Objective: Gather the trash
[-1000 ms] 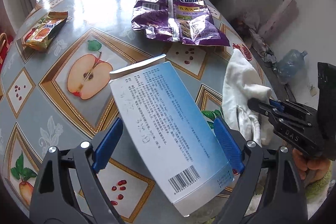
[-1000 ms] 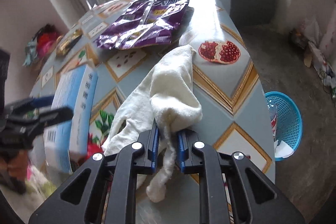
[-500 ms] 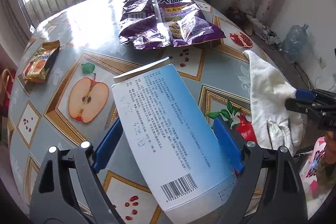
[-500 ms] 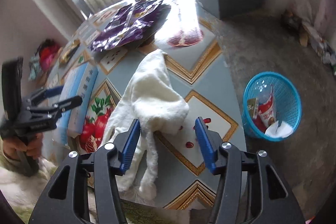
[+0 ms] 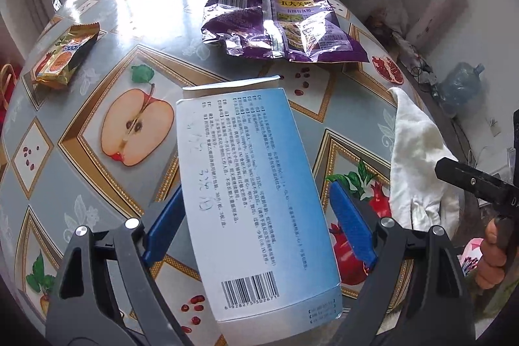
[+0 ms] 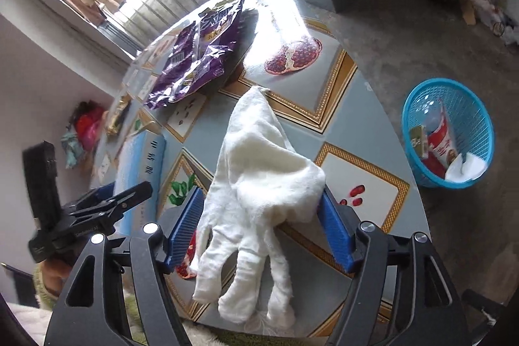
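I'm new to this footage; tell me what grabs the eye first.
The blue-white box fills the left view, sitting between the open fingers of the left hand-held gripper. The white glove sprawls near the table edge between the right hand-held gripper's spread fingers. Beyond, a purple snack bag glints; a blue basket waits on the floor.

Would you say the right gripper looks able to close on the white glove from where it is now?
Probably yes. The right gripper is open with its blue pads on either side of the white glove, which lies flat at the table edge. Nothing sits between the pads and the fabric.
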A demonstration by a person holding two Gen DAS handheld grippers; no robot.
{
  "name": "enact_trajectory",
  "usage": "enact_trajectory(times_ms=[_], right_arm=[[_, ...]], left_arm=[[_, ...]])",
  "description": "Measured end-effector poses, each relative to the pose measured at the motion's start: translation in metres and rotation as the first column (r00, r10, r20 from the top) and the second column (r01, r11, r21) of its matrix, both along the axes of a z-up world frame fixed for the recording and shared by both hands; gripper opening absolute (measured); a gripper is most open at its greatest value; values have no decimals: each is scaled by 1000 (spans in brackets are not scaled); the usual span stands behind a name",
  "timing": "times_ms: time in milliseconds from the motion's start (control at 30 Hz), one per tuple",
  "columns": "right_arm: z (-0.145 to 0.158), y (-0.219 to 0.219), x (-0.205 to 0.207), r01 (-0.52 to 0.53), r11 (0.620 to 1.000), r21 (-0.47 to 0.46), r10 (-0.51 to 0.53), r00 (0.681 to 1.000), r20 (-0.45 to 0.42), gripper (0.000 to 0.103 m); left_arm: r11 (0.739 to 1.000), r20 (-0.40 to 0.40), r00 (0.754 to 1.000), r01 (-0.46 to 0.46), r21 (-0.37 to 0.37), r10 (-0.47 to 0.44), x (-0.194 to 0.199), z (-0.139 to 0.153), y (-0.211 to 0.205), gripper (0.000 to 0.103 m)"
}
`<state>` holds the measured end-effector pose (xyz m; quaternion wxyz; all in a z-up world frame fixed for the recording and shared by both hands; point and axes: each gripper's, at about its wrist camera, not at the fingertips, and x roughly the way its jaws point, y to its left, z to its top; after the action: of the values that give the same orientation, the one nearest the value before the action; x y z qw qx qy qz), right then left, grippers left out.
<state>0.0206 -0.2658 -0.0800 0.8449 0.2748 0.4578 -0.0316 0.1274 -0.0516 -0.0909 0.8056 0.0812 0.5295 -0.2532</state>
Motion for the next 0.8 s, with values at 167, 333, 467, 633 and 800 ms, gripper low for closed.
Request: enact_trajectory(times_ms=[167,333,467,633,800], right_arm=[[1,25,9,-4,981,-192,-1,1000,-25,69],[-2,39,15,-10,947,-320,-5,999,-44,68],[-2,43,18,-11,927,-375,-11,998,-54,52],[0,44,17,-14,932,-363,-4,999,-48,32],[1,45,15,-22,953,-302,11,999,-37,17]], left_arm=[[999,47,999,1,53,-4,-6,-4,-7,83],[997,76,997,-4,77,-1,-9,-4,-8,77],[997,84,996,-8,75,2,-8,-3,-8,73],[997,86,996,-9,70,3,-9,-3,-7,72],[998,95,995,-12,60,6,-11,1,-4,71]])
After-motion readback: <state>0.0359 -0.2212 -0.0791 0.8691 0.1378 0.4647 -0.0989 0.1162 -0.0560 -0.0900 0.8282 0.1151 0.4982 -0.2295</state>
